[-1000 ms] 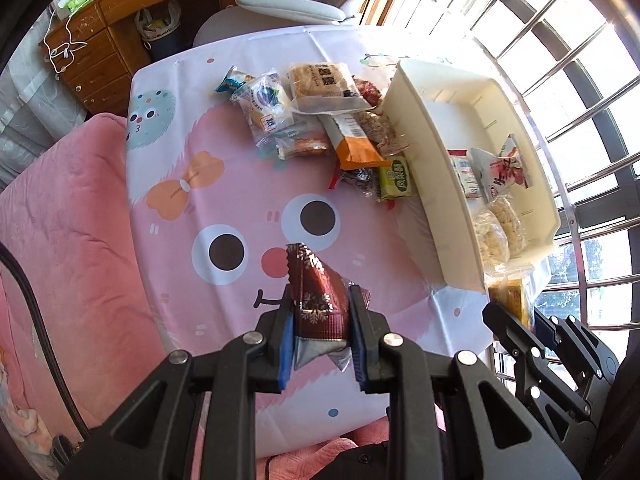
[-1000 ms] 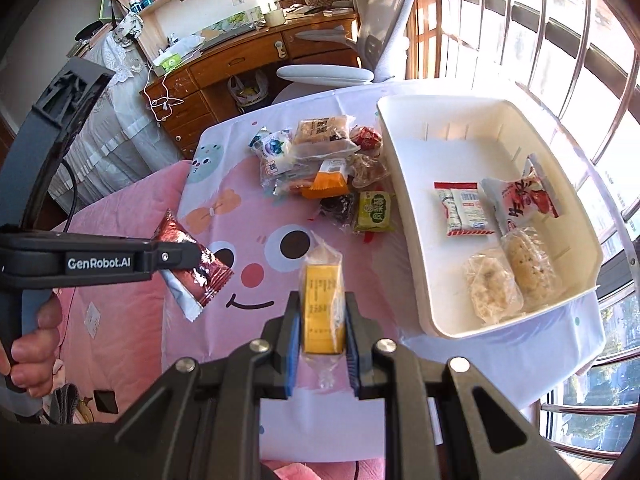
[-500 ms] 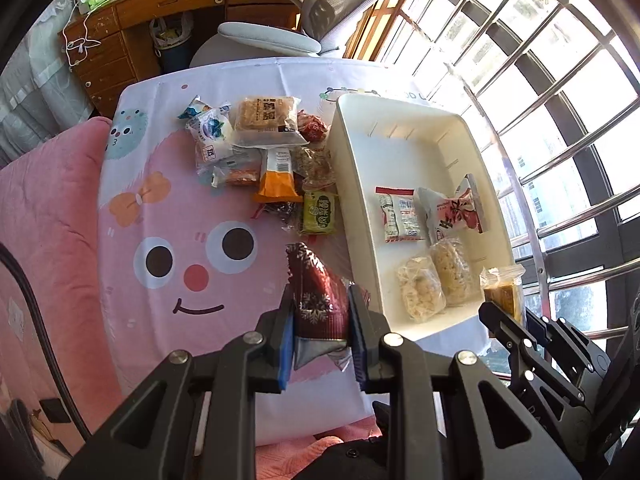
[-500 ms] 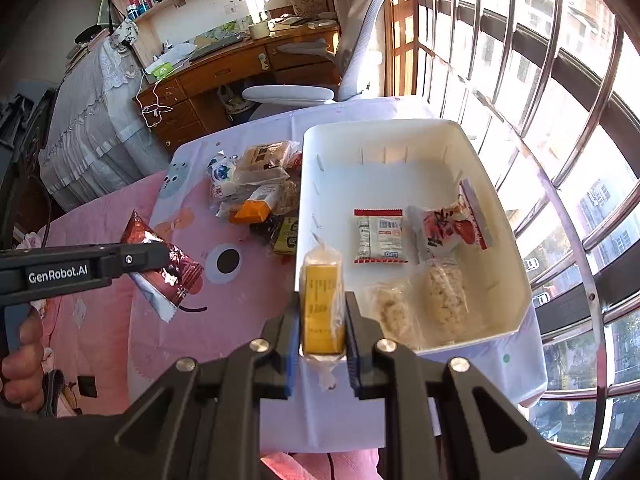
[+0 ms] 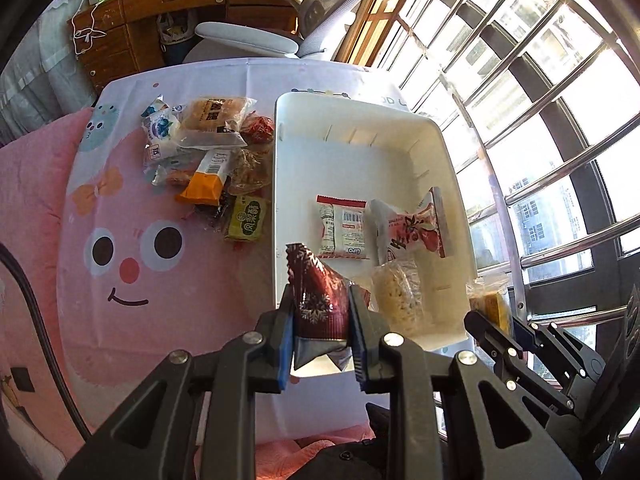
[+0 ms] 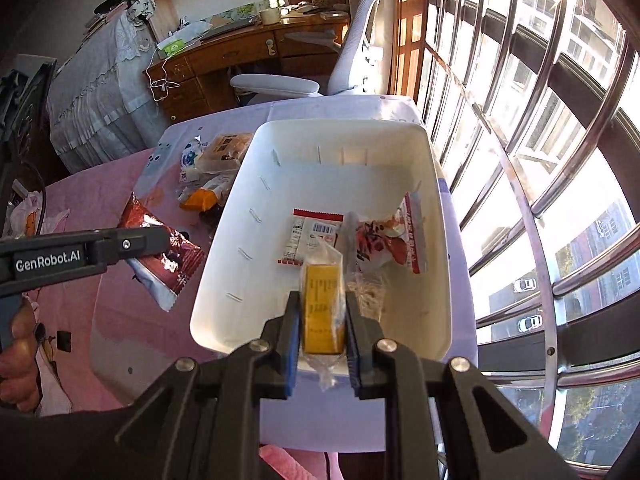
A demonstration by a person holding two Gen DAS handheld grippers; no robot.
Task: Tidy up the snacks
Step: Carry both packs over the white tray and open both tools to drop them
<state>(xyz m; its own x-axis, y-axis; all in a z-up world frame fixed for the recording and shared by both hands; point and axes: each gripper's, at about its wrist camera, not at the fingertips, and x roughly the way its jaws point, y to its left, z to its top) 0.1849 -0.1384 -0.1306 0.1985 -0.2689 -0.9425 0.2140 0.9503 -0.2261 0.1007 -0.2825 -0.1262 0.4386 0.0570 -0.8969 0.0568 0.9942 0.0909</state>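
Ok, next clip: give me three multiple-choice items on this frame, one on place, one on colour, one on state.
1. Where does the green packet lie?
A) in the white bin
B) on the tablecloth left of the bin
C) on the chair

2. What colour is the snack in the right gripper?
A) yellow
B) blue
C) green

3. What is the left gripper doing?
A) open
B) shut on nothing
C) shut on a dark red packet

Key: 1 B, it lies beside the white bin; 2 A, a yellow bar in clear wrap; 3 C, the dark red packet sits between its fingers.
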